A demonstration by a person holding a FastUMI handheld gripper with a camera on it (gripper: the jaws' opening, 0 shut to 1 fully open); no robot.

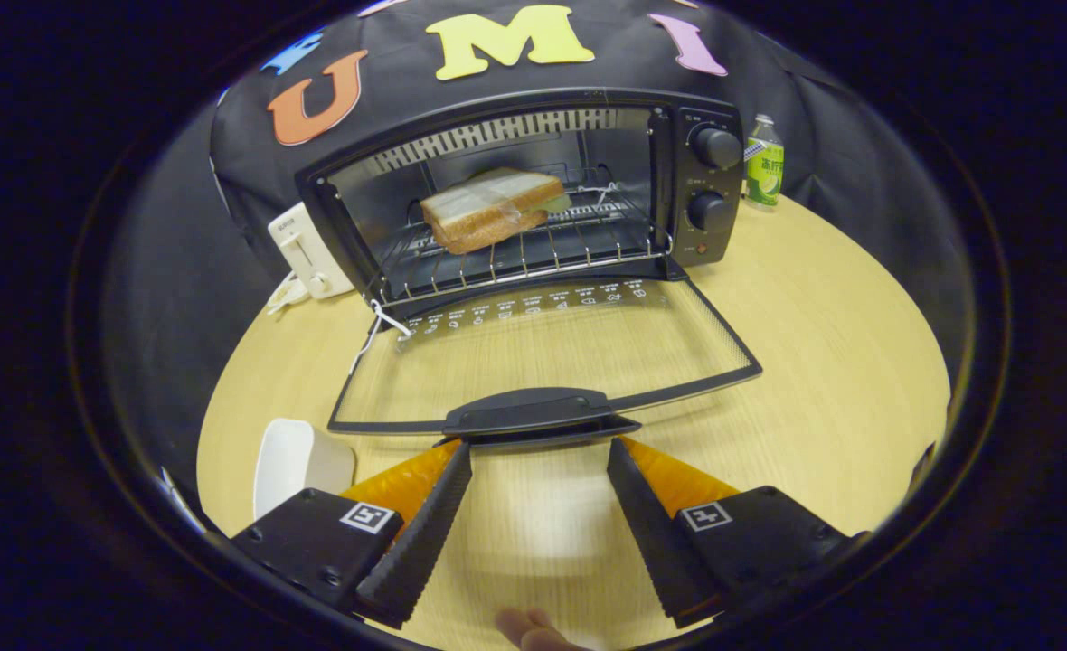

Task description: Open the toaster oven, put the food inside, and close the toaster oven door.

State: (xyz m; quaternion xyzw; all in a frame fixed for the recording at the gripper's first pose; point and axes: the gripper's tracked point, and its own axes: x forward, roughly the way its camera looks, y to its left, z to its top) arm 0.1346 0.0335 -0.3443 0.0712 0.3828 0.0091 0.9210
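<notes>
Your gripper (539,448) is released, fingers spread, tips just short of the door handle (529,411) at 12 o'clock. Toaster oven (533,194) door (542,357) lies flat open on the wooden table (841,344). Sandwich (490,210) sits on the rack (515,253) inside. Green bottle (764,163) at 2 o'clock, white dish (298,461) at 9.

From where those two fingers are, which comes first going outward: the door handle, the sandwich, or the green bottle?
The gripper is open, with nothing between its fingers.
1. Door handle: just ahead of the fingertips, on the lowered glass door.
2. Sandwich: beyond the door, on the rack inside the toaster oven.
3. Green bottle: farthest, behind the oven's knob side.
</notes>
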